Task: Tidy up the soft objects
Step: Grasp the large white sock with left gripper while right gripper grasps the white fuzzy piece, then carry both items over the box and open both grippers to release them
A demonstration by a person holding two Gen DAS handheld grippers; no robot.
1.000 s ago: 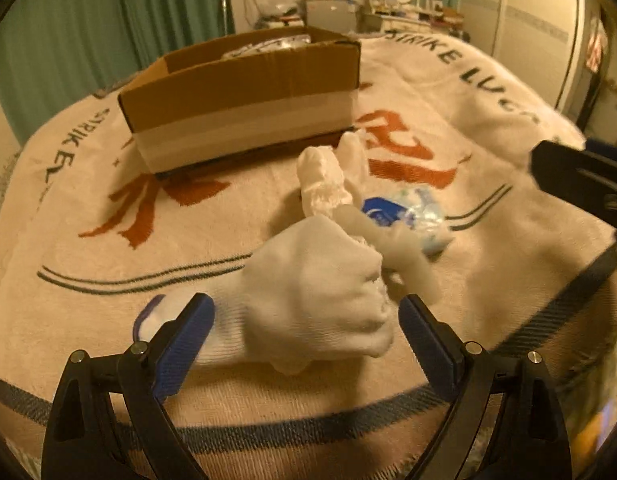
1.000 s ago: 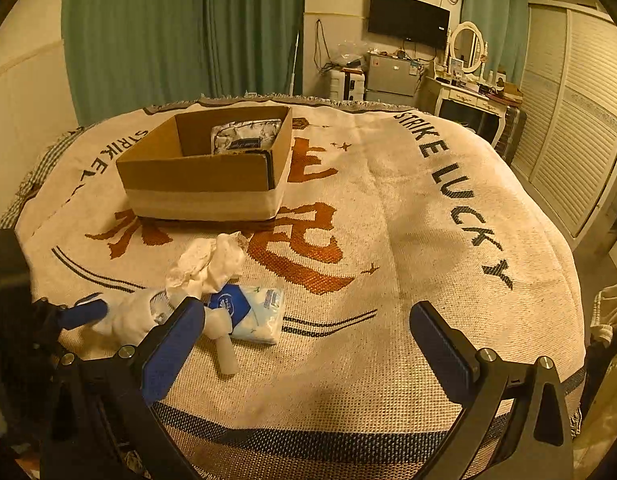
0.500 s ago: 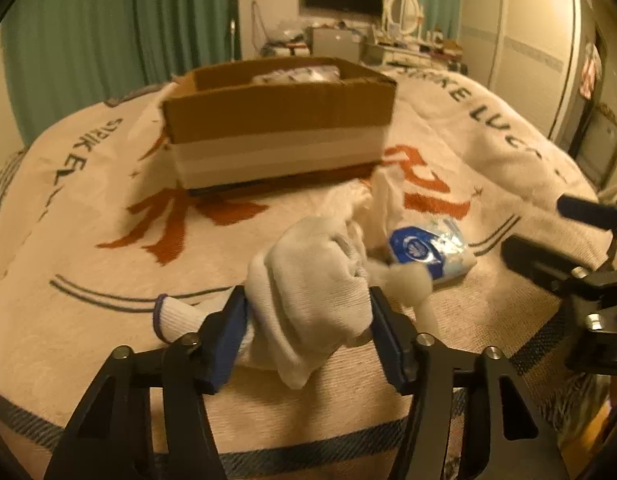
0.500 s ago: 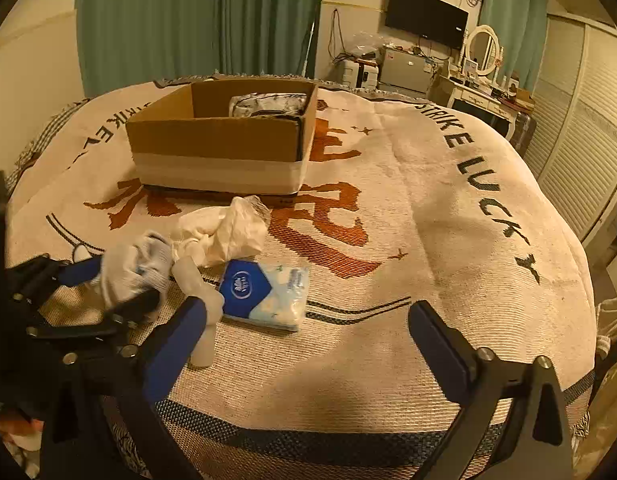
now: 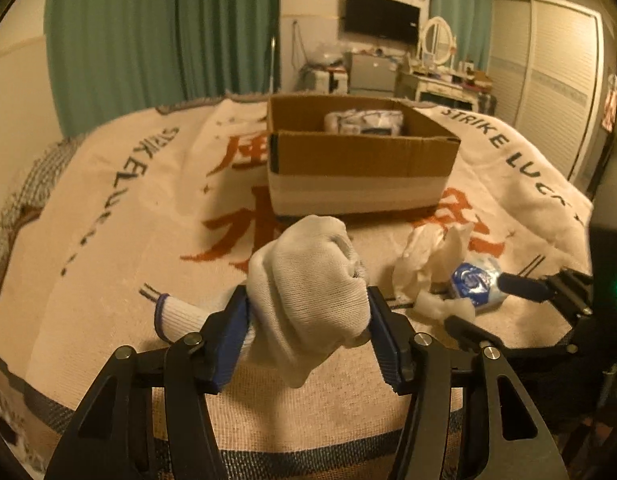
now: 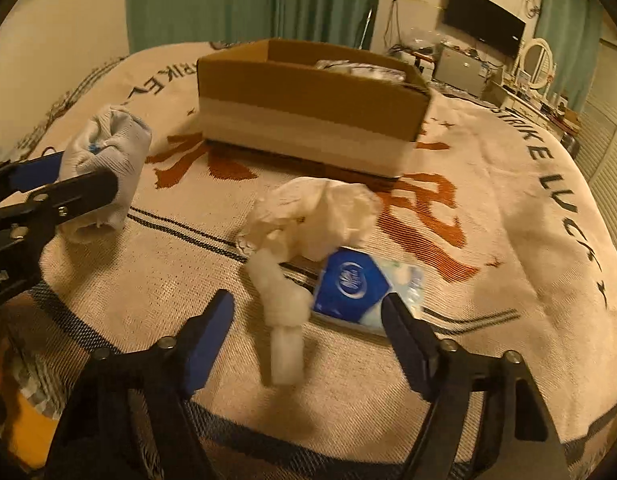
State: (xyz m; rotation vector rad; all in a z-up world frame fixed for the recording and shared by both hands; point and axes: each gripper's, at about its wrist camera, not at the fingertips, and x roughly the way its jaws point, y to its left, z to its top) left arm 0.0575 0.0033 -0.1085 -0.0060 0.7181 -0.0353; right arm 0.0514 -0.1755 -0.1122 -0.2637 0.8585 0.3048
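My left gripper (image 5: 308, 320) is shut on a bunched white knit glove (image 5: 308, 280) with a blue cuff and holds it above the blanket; the glove also shows in the right wrist view (image 6: 104, 160). My right gripper (image 6: 308, 320) is open, its fingers on either side of a white knotted roll (image 6: 282, 312) and the near edge of a blue tissue pack (image 6: 360, 288). A crumpled white cloth (image 6: 316, 216) lies just behind them. The cardboard box (image 5: 360, 168) stands further back with a wrapped pack (image 5: 364, 120) inside.
A cream blanket (image 6: 508, 240) with orange characters and black lettering covers the round bed. Green curtains (image 5: 168, 40), a TV (image 5: 382, 16), a dresser with mirror and a wardrobe stand at the back of the room.
My left gripper closed on the glove and lifted it off the blanket. My right gripper moved forward and down over the knotted roll and tissue pack, narrowing somewhat.
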